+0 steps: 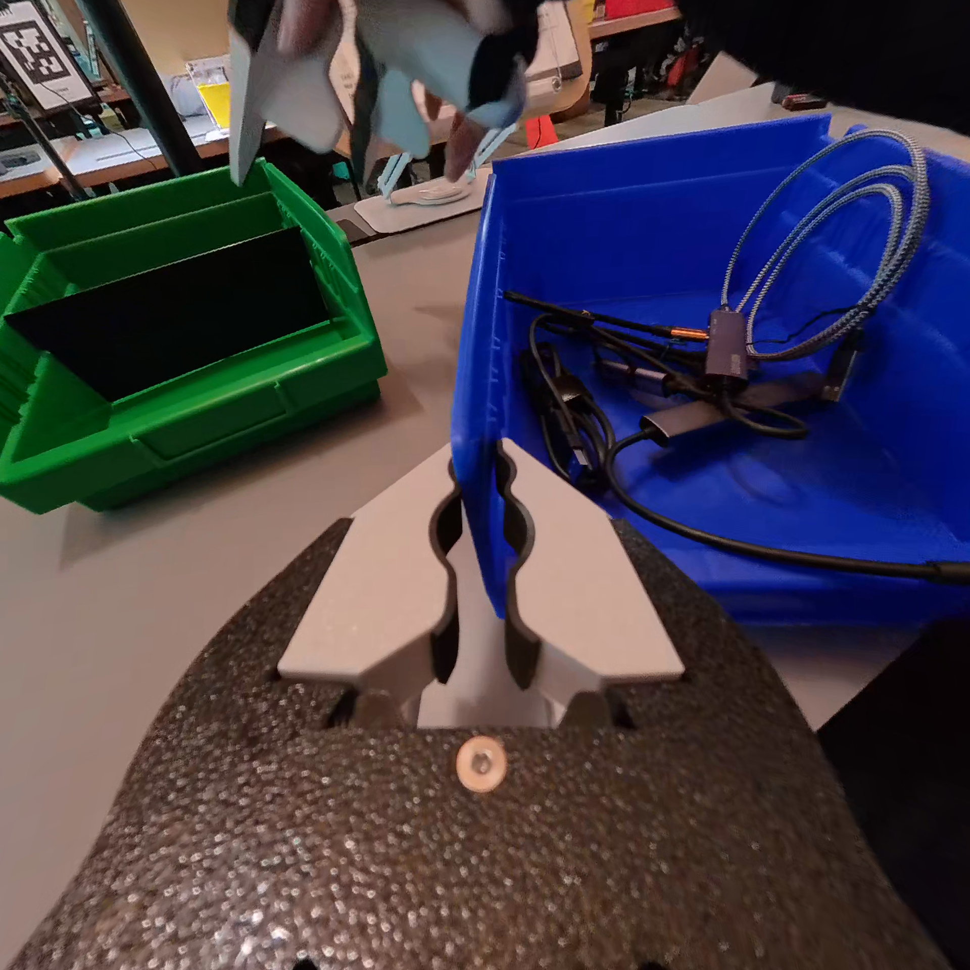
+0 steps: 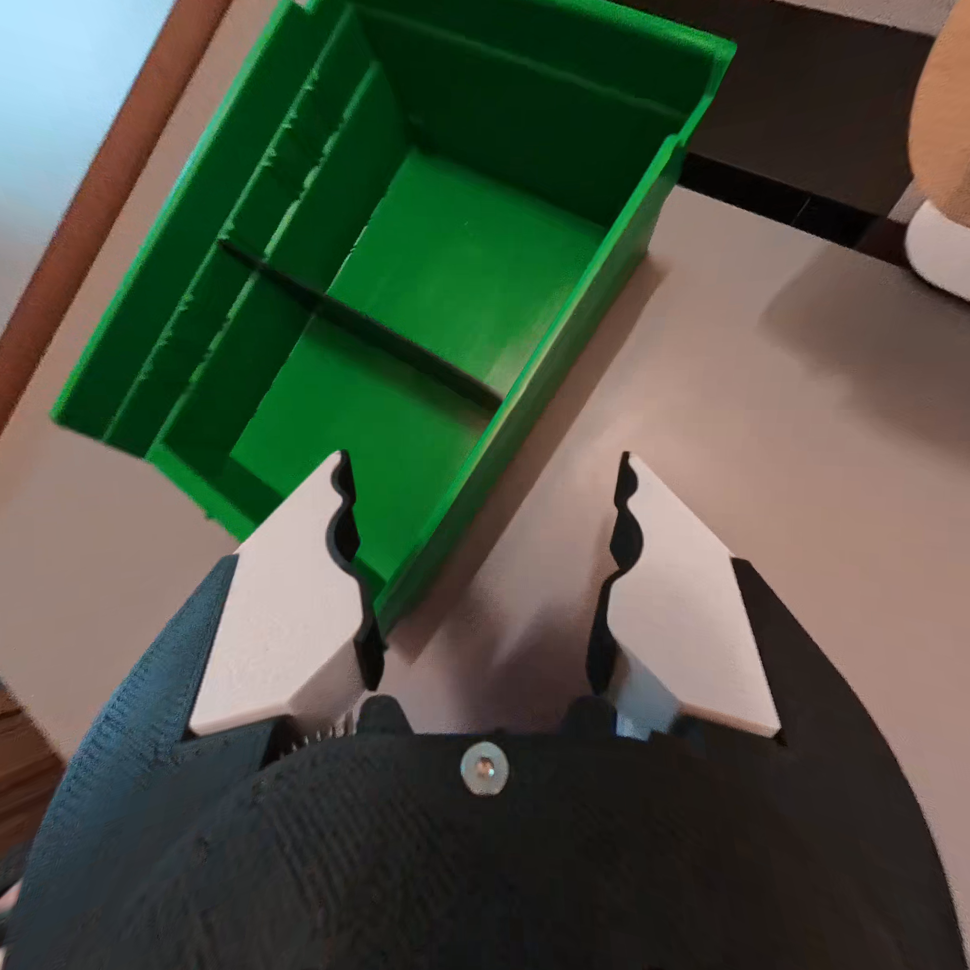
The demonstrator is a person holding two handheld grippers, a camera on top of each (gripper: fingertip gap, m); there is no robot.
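My left gripper [image 1: 476, 456] is shut on the near left wall of a blue bin [image 1: 682, 220], one finger inside and one outside. The bin holds a tangle of black and braided grey cables with adapters [image 1: 729, 362]. A green bin [image 1: 210, 420] with a black divider [image 1: 173, 309] stands to the left on the grey table [image 1: 414, 294]. My right gripper [image 2: 485, 456] is open and empty, hovering over the near right corner of the green bin [image 2: 603, 325], whose two compartments on either side of the divider [image 2: 367, 325] are empty. It shows blurred in the left wrist view [image 1: 336, 131], above the green bin.
A flat white pad [image 1: 414, 202] lies behind the bins. A black pole [image 1: 136, 78], a patterned marker board [image 1: 37, 58] and a yellow container [image 1: 214, 102] stand at the back left. A tan and white object [image 2: 939, 157] is at the right edge. My hands' fingertips stand some 25 cm from each other.
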